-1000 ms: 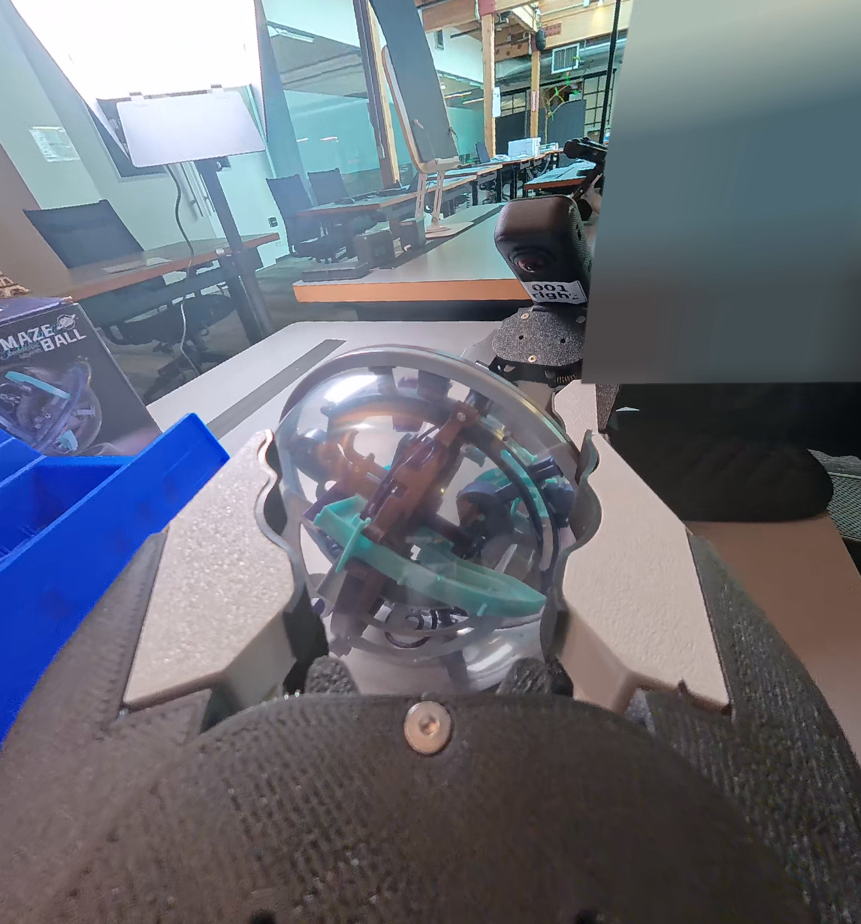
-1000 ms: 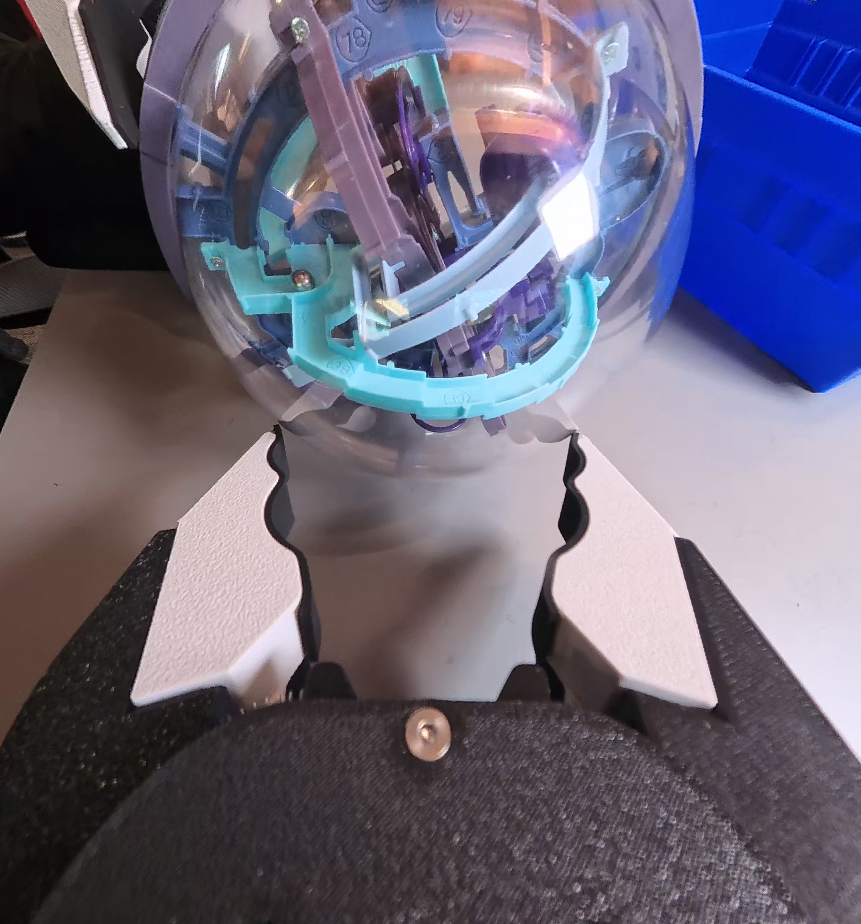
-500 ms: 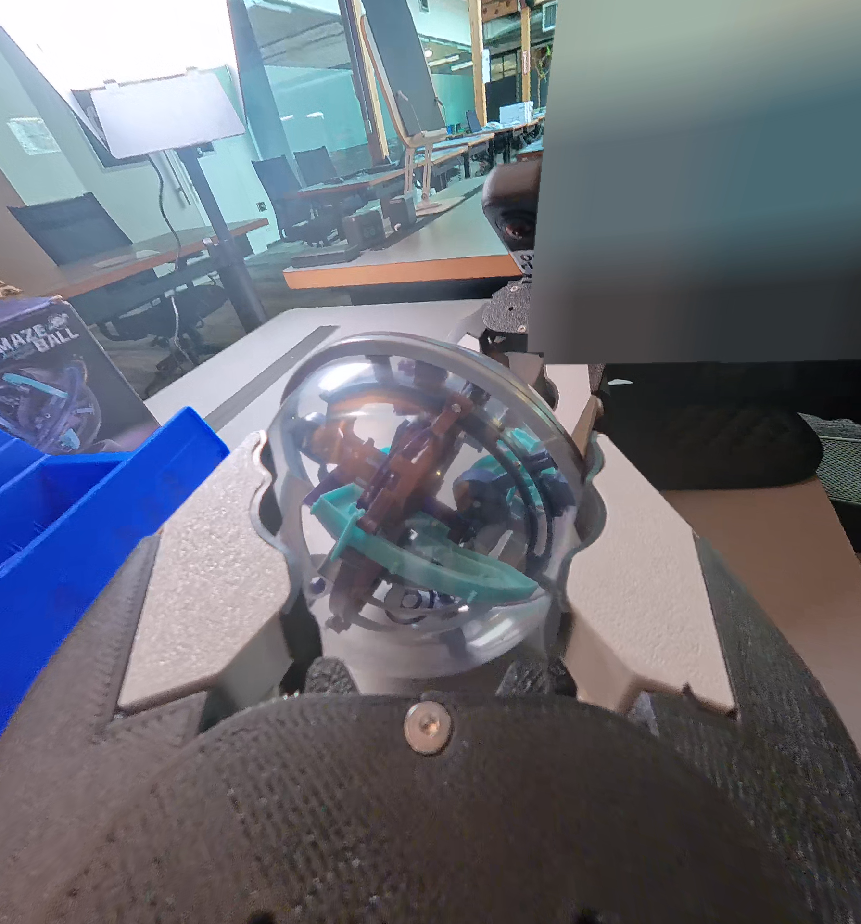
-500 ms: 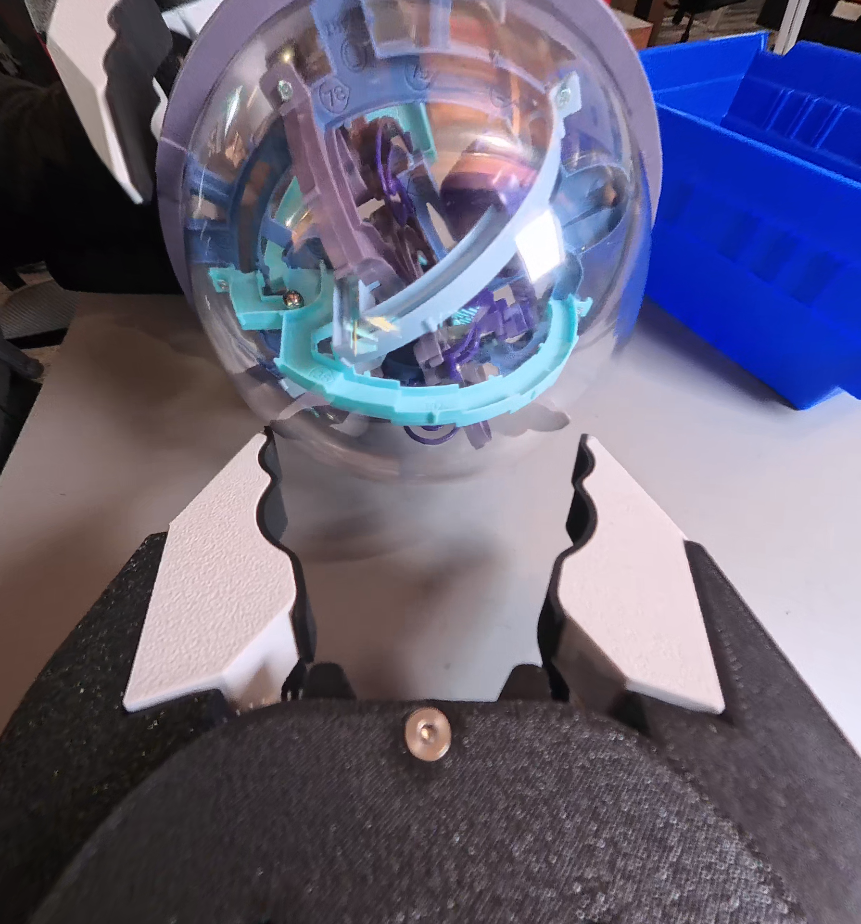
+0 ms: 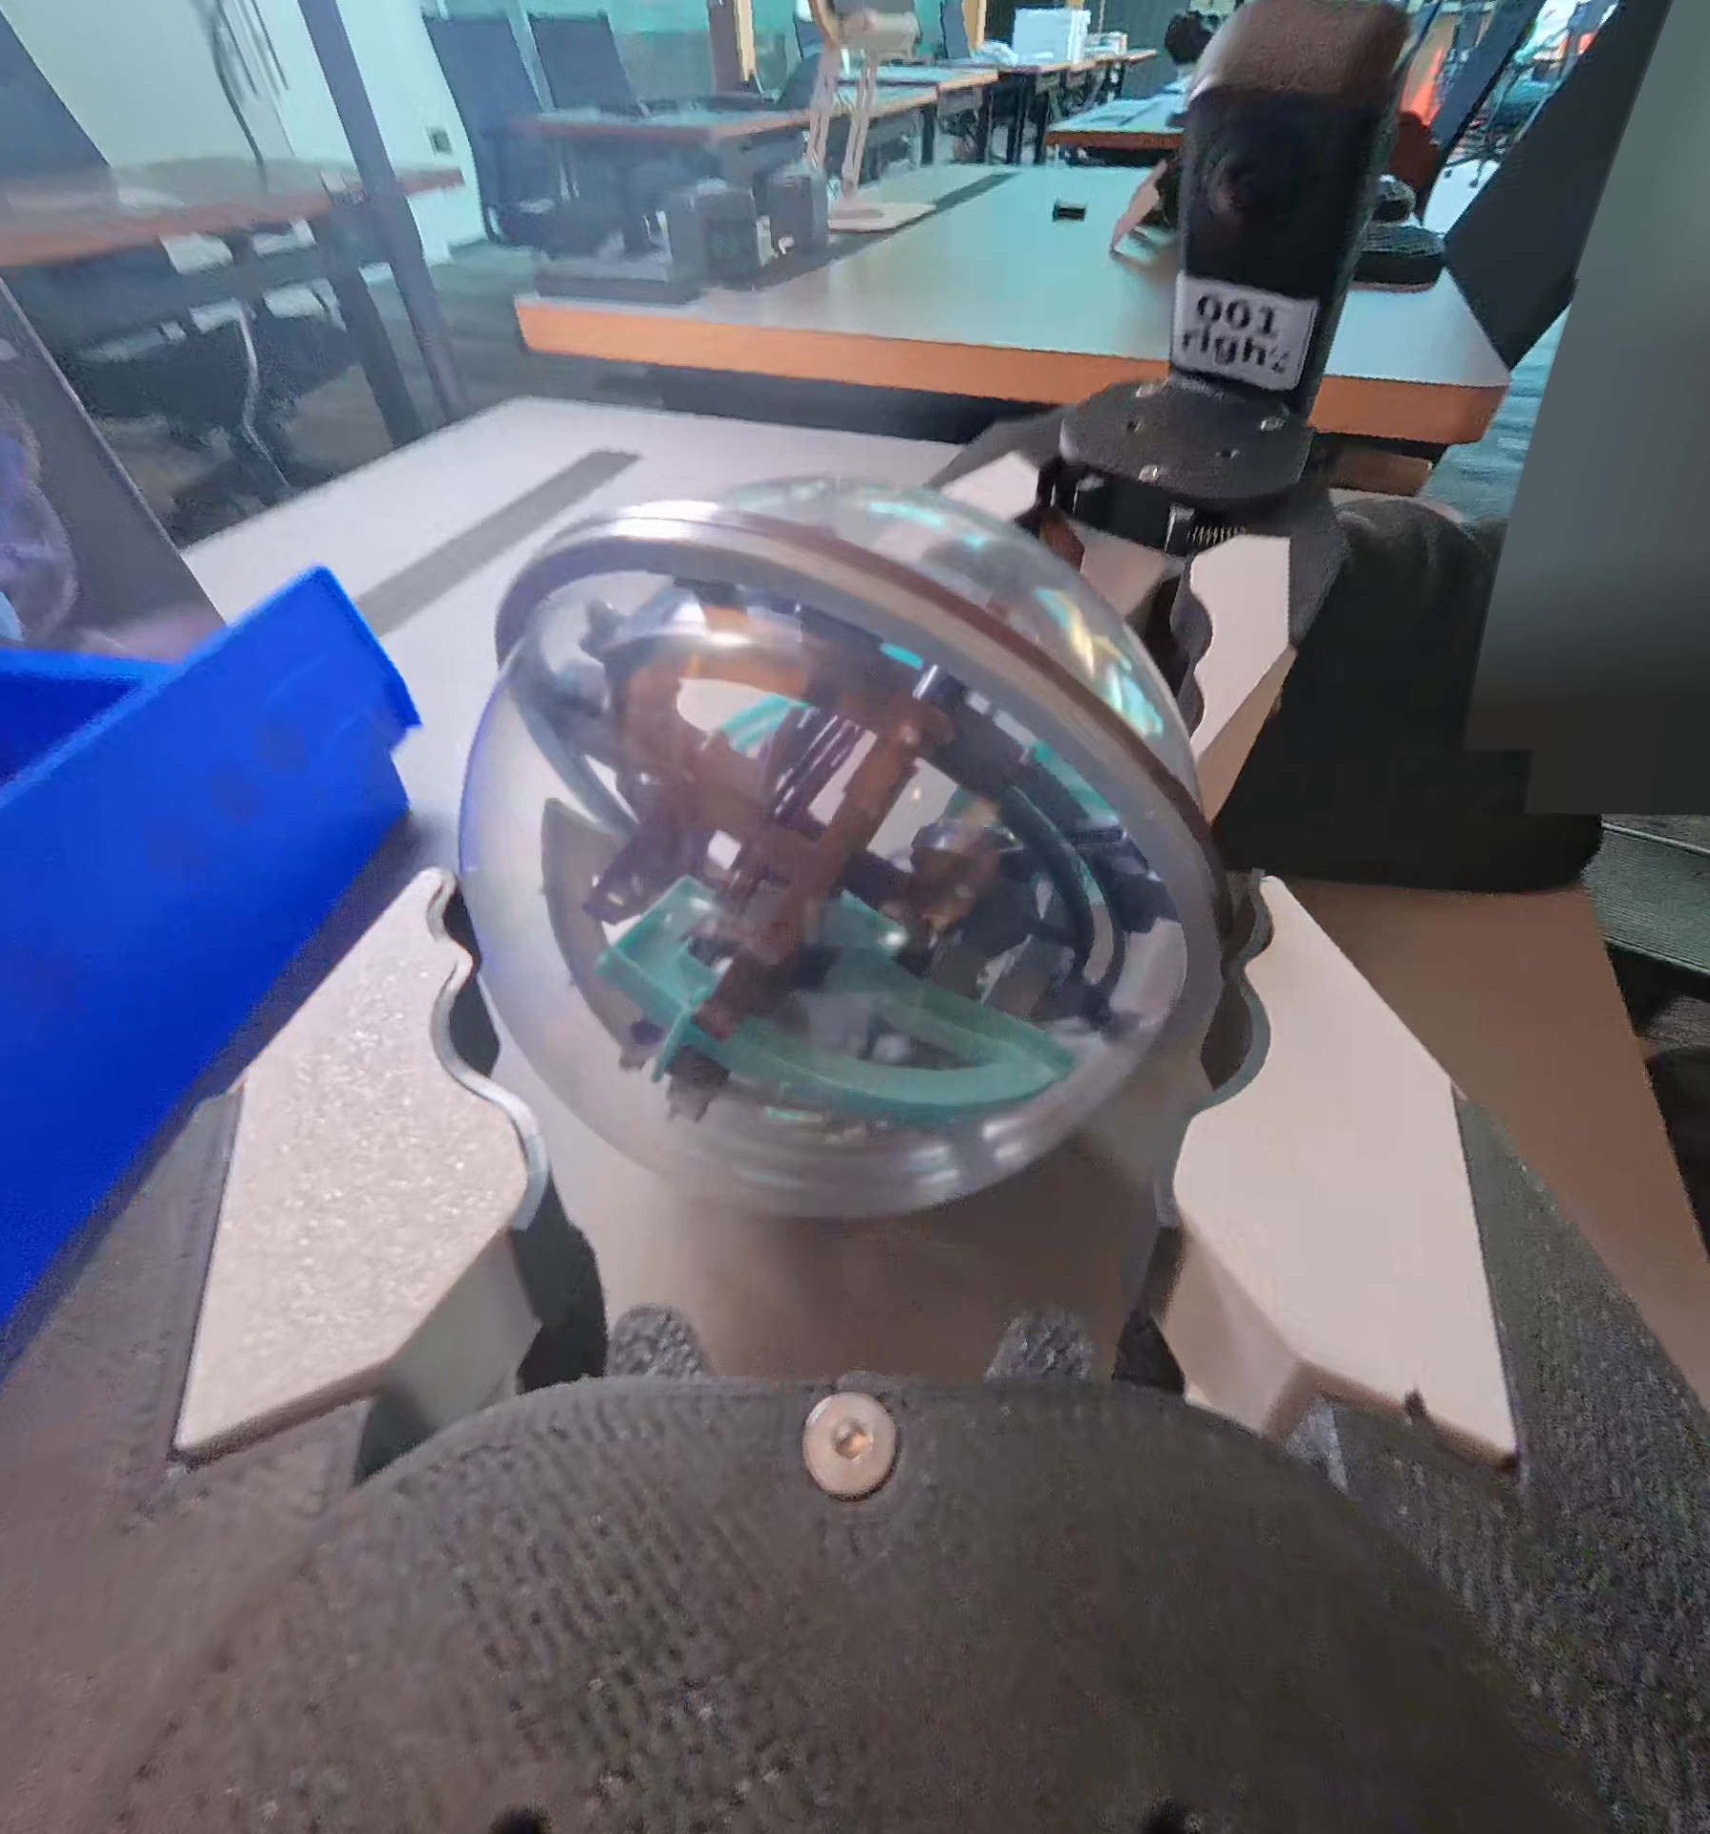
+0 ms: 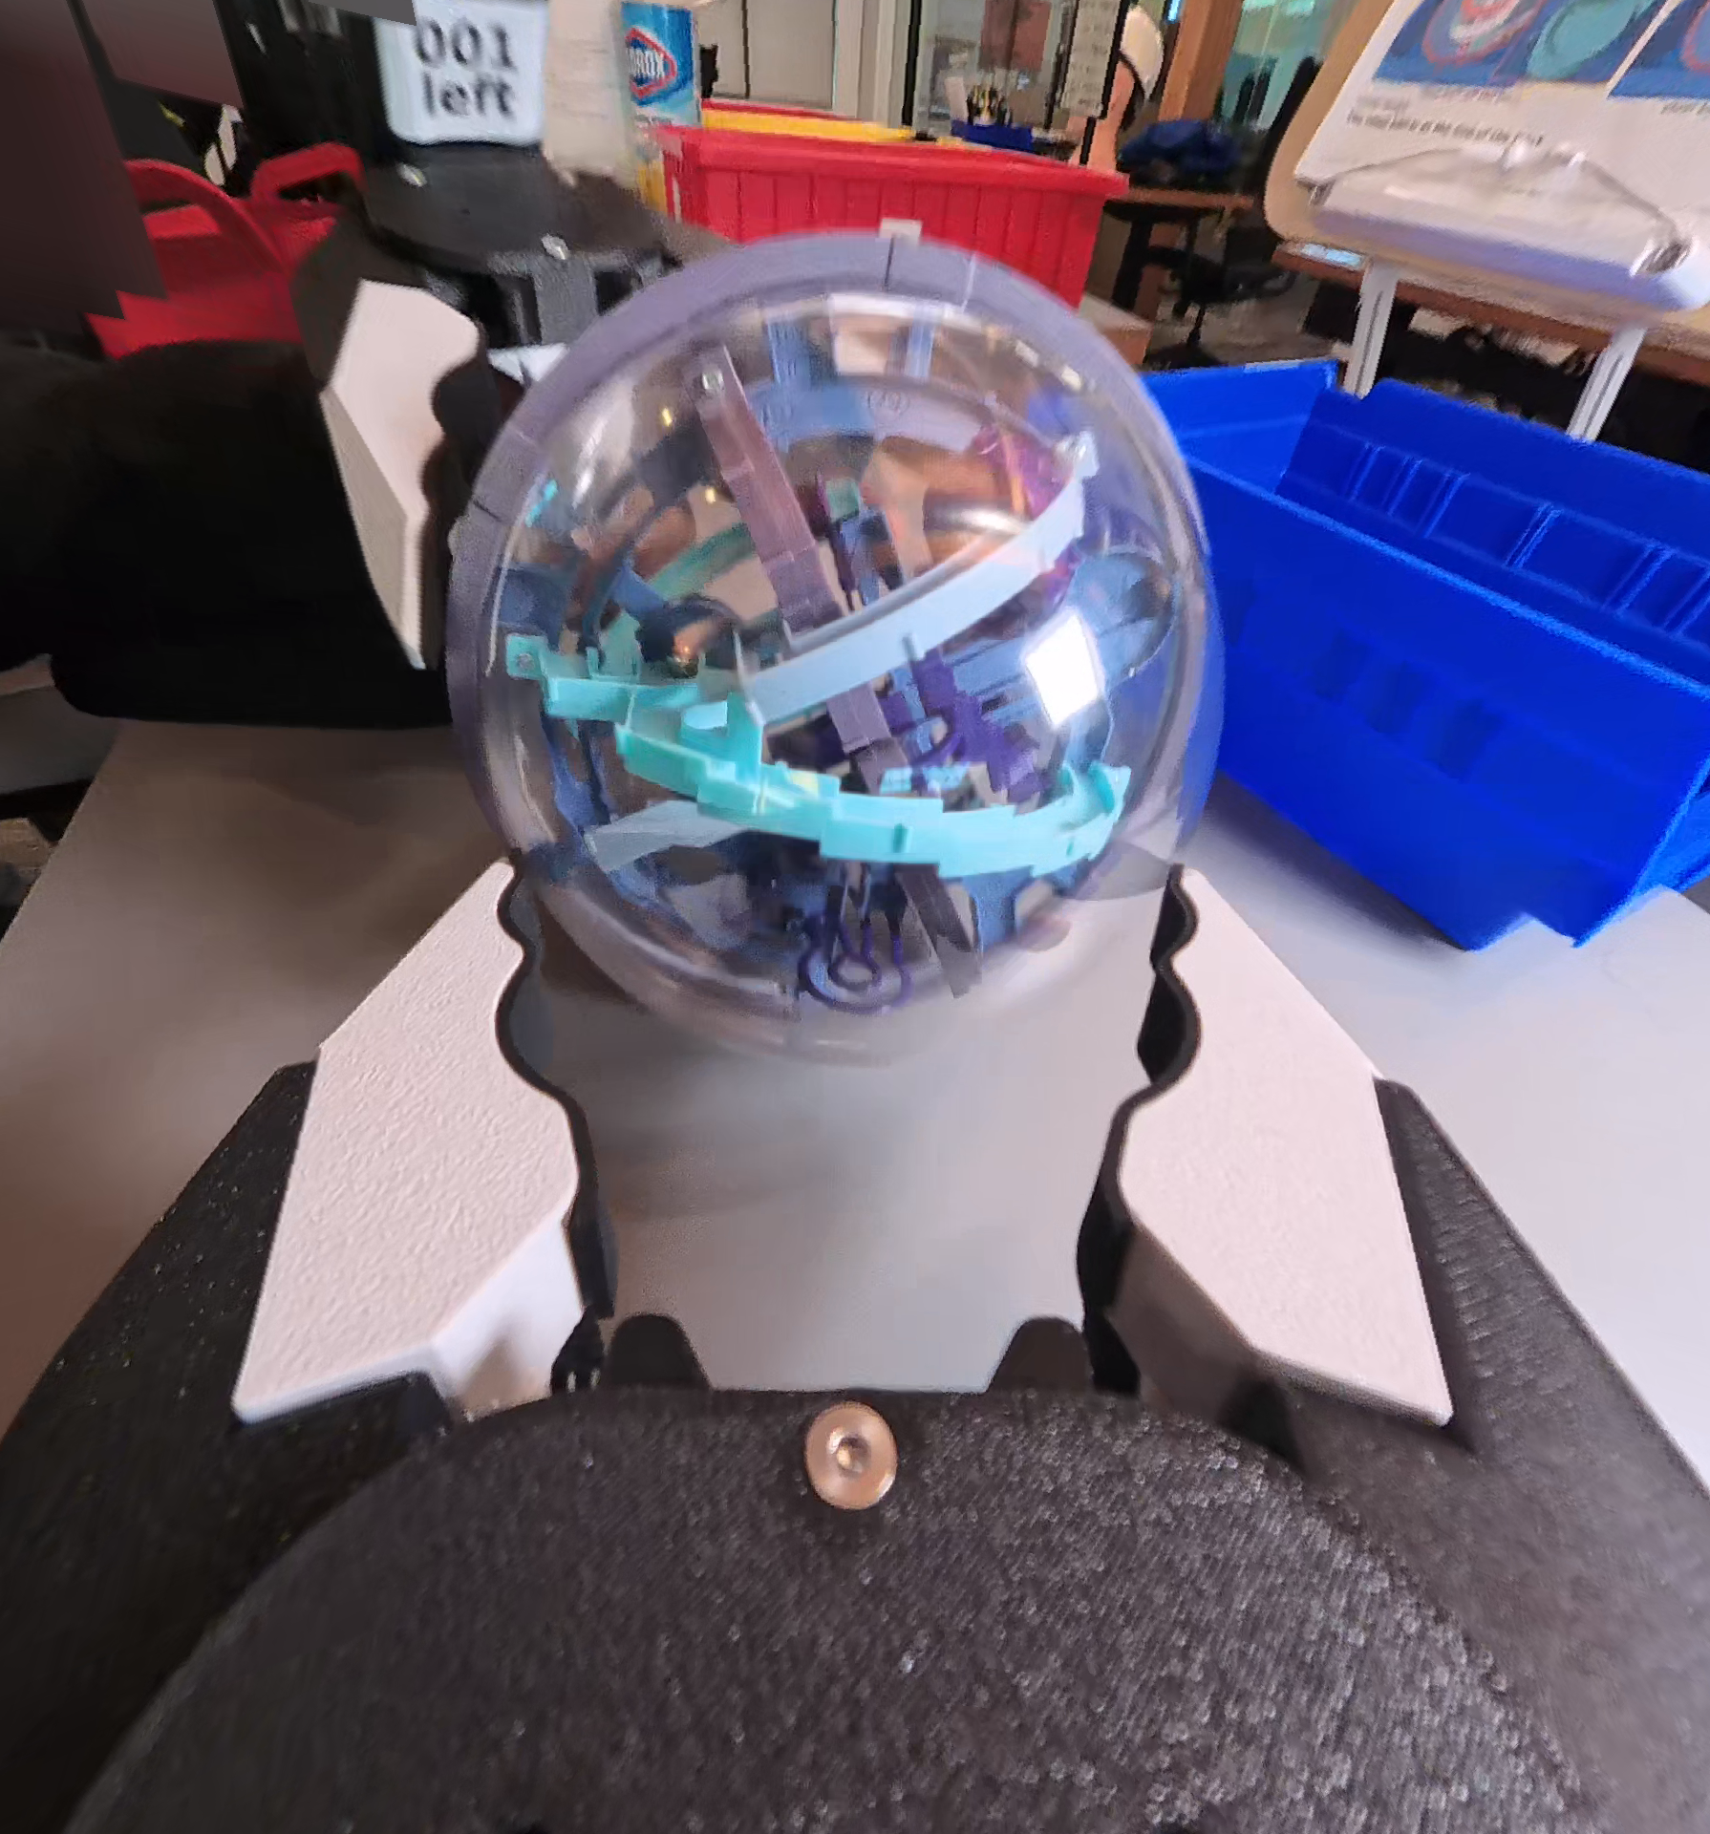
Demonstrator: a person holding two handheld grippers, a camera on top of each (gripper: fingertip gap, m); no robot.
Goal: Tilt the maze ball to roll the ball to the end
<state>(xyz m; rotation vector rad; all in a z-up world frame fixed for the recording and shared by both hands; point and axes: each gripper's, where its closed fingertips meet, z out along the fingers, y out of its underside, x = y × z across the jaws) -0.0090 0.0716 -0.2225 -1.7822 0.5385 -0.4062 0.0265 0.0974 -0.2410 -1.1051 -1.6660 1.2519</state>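
Maze ball (image 5: 836,863) rests on surface (image 6: 236,893) beside blue bin (image 6: 1486,675). Left gripper (image 5: 836,953) and right gripper (image 6: 836,953) both have jaws wide, gripping nothing (release or regrip step). Next: reclamp, then tilt

We see both wrist cams looking along their own fingers, close and low over the pale table (image 5: 494,476). They face each other, sharing the clear plastic maze sphere (image 5: 831,863) (image 6: 831,645) and blue plastic bin (image 5: 136,814) (image 6: 1486,635).

Maze ball (image 5: 831,873) on the table (image 6: 186,943), between left gripper (image 5: 846,953) and right gripper (image 6: 841,953) facing each other; bins (image 6: 1486,695) beside it, box (image 5: 7,476) behind.
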